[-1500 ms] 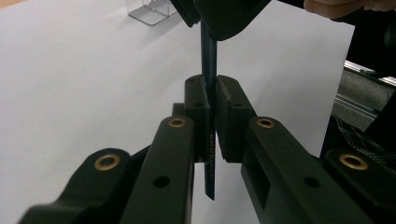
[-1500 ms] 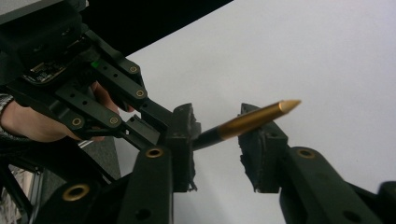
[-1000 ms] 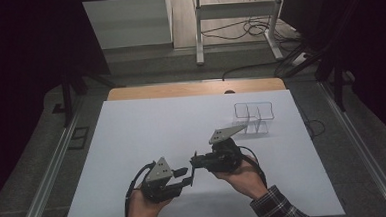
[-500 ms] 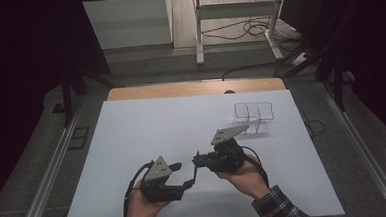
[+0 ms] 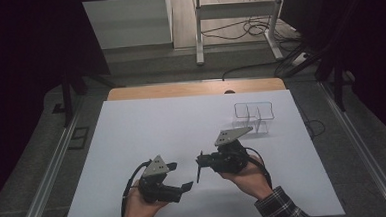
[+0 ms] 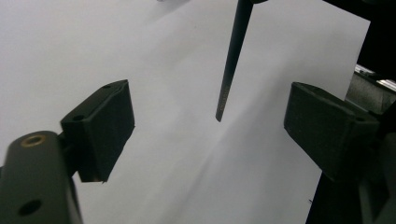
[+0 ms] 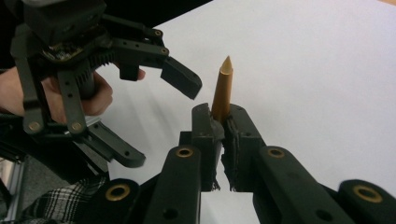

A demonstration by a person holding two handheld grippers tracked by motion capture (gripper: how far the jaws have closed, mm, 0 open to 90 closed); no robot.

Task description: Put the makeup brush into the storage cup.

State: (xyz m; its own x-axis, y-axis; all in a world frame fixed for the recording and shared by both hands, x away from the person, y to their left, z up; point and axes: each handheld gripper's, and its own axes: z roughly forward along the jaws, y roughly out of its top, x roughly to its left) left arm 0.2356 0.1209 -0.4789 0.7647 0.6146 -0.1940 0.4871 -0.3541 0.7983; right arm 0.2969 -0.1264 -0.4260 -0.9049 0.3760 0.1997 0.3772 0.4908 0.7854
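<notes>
A thin dark pencil (image 5: pixel 199 169) with a bare wooden point (image 7: pixel 222 86) is clamped upright in my right gripper (image 5: pixel 202 160), whose jaws are shut on it (image 7: pixel 219 116). In the left gripper view the pencil's shaft (image 6: pixel 232 60) hangs down to the white sheet, just ahead of the gap between the pads. My left gripper (image 5: pixel 180 175) faces it from the left, and its jaws have just been opening. They stand wide apart (image 6: pixel 210 130) with nothing pressed between them. The right gripper view shows the left gripper (image 7: pixel 156 121) spread open close beside the pencil.
A white sheet (image 5: pixel 147 131) covers the table, with a wooden edge (image 5: pixel 195 89) at the back. A clear compartmented holder (image 5: pixel 254 116) stands at the back right. Metal rails run along both sides of the table.
My left gripper's jaws have spread apart beside the pencil. Both hands have kept their places, and the right gripper still clamps the pencil.
</notes>
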